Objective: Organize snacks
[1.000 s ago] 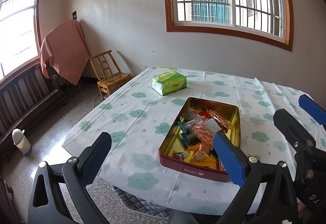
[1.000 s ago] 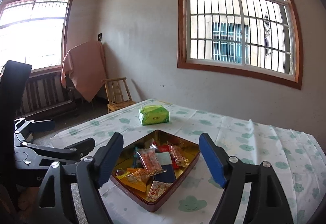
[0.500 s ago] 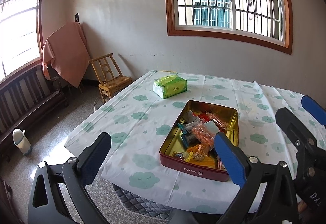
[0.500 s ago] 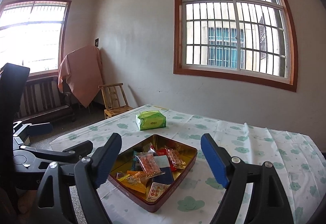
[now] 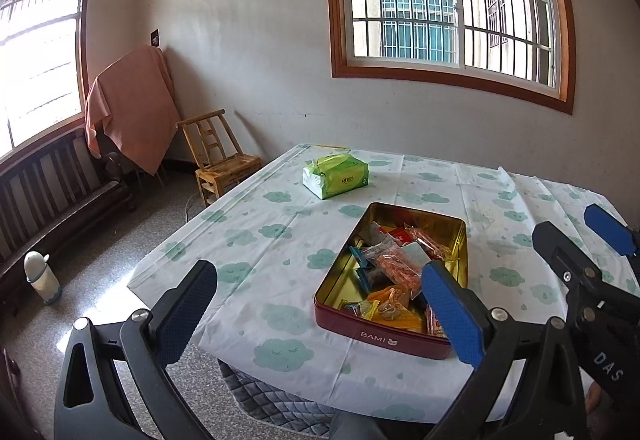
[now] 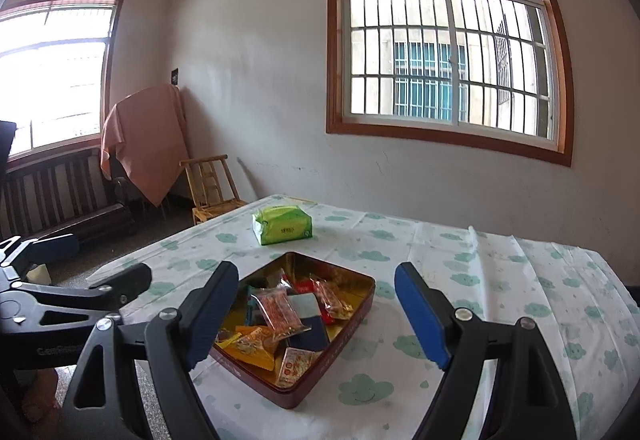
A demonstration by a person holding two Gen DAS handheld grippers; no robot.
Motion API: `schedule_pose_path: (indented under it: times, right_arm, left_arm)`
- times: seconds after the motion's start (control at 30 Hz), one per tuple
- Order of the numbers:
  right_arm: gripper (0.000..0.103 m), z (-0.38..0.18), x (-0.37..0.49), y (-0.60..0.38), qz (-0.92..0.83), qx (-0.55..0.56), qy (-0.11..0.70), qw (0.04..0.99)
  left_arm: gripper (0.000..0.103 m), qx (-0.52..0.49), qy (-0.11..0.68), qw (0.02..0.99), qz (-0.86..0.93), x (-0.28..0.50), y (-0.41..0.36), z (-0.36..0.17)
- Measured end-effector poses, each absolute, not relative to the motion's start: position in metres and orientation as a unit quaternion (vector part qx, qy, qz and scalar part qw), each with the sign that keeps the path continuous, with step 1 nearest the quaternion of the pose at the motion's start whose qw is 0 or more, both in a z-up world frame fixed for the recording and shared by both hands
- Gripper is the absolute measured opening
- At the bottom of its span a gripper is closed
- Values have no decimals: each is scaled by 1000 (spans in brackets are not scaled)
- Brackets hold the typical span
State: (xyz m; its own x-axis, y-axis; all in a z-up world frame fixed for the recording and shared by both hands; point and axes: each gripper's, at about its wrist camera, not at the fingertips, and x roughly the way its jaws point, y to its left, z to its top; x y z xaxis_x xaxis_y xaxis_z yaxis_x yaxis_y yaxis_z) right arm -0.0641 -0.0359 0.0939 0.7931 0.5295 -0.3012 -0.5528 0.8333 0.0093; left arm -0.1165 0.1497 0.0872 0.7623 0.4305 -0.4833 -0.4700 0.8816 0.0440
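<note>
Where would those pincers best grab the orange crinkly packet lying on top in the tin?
Probably from above, pinching the orange packet across its narrow width: it lies flat atop the pile, and the tin walls block any sideways approach.

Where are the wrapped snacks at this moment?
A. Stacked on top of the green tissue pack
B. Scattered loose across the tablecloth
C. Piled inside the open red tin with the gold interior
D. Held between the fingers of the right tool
C. The snacks lie heaped inside the open tin, while the tissue pack sits apart behind it with nothing on top, and the right tool stands open and empty.
</note>
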Motion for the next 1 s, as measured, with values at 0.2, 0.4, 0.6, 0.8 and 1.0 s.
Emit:
schedule_pose_path:
  times: [0.2, 0.4, 0.6, 0.8, 1.0]
  right_arm:
    - [82, 92, -59, -35, 278, -38, 160, 946]
    - [82, 91, -57, -32, 275, -45, 164, 946]
    - [82, 89, -55, -29, 274, -49, 169, 945]
    - [82, 86, -52, -28, 273, -52, 175, 944]
    - [82, 83, -50, -29, 273, -52, 180, 944]
  left_arm:
    - [103, -37, 246, 937, 244, -116, 149, 87]
    - [103, -37, 248, 937, 244, -115, 150, 86]
    - [103, -37, 250, 937, 243, -115, 150, 85]
    - [103, -34, 256, 936, 241, -111, 150, 81]
    - [103, -33, 261, 934, 240, -110, 149, 78]
